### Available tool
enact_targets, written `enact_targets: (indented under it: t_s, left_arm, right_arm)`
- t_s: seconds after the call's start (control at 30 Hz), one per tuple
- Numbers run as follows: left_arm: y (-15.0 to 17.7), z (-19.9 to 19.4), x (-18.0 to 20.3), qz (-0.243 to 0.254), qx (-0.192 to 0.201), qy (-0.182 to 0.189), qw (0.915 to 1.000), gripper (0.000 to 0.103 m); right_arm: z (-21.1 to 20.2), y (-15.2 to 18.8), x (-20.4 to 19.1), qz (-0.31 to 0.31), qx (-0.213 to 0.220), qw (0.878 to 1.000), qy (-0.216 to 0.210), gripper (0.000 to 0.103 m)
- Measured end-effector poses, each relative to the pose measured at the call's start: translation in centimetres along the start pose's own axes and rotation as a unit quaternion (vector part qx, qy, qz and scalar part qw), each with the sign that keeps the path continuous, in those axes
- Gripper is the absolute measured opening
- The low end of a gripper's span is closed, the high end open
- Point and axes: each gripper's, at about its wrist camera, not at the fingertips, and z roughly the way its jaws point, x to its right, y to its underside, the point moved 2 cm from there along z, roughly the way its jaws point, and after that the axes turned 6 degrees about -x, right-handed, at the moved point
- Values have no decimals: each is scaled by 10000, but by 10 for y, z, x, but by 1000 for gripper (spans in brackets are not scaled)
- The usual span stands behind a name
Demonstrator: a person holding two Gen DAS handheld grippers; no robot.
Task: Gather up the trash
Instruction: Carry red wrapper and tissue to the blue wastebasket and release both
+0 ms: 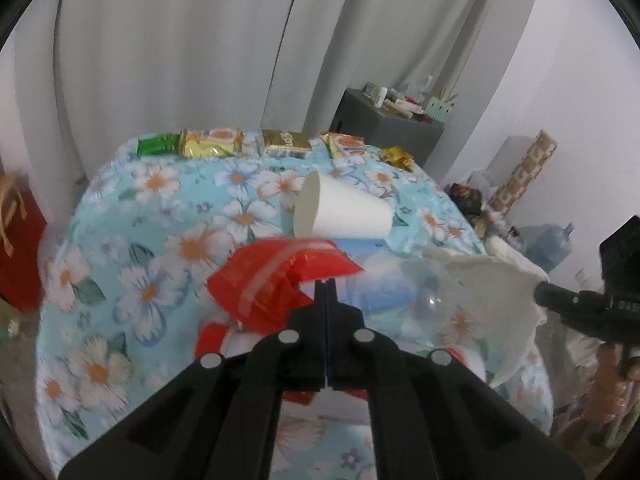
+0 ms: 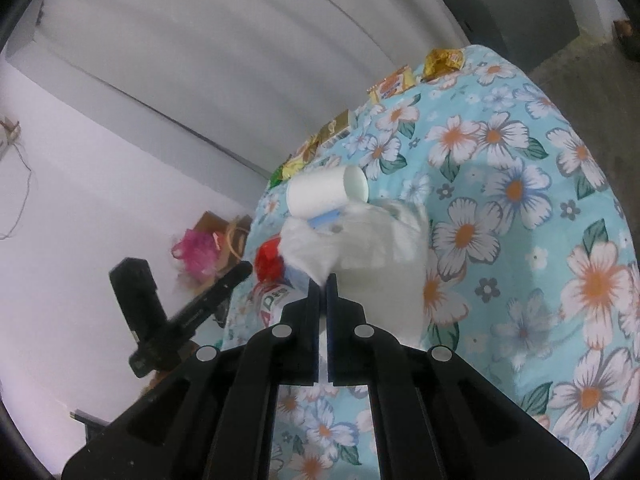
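Fingers of our left gripper [image 1: 325, 285] pinch a crinkled red plastic wrapper [image 1: 276, 280]; our right gripper [image 2: 323, 280] clamps a white paper tissue [image 2: 360, 248]; a toppled white paper cup [image 1: 340, 212] lies on the floral tablecloth [image 1: 132, 264].

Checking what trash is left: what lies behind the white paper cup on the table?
Behind the white paper cup, floral tablecloth, then snack packets along the far edge. The cloth directly under the cup is hidden.
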Motion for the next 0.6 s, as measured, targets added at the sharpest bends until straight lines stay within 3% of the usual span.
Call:
enact_targets:
  t_s: [0.1,0.23,0.3,0.37,0.43,0.6]
  left_arm:
    - [9,5,-7,-88,-132,106,9998,0]
    - [2,-4,-19,-134,135,130,9997,1]
    - [-2,-13,-21,-91,375,221,9990,12]
    - [-6,-18,-21,-87,598,278,9978,42]
    - [-12,-15,-21,-113,650,359,9972,55]
    - [-24,3,-18,95,448,193,9988,62]
  right_arm:
    - [-6,4,4,3,119,9999,10,1]
    - [-8,6,22,240,113,9994,-200,1]
    - [-9,7,30,324,108,9991,-270,1]
    - [-9,5,37,381,116,9987,-311,1]
    - [-8,2,41,420,107,9984,-374,1]
    - [-7,-3,42,431,138,9978,-478,1]
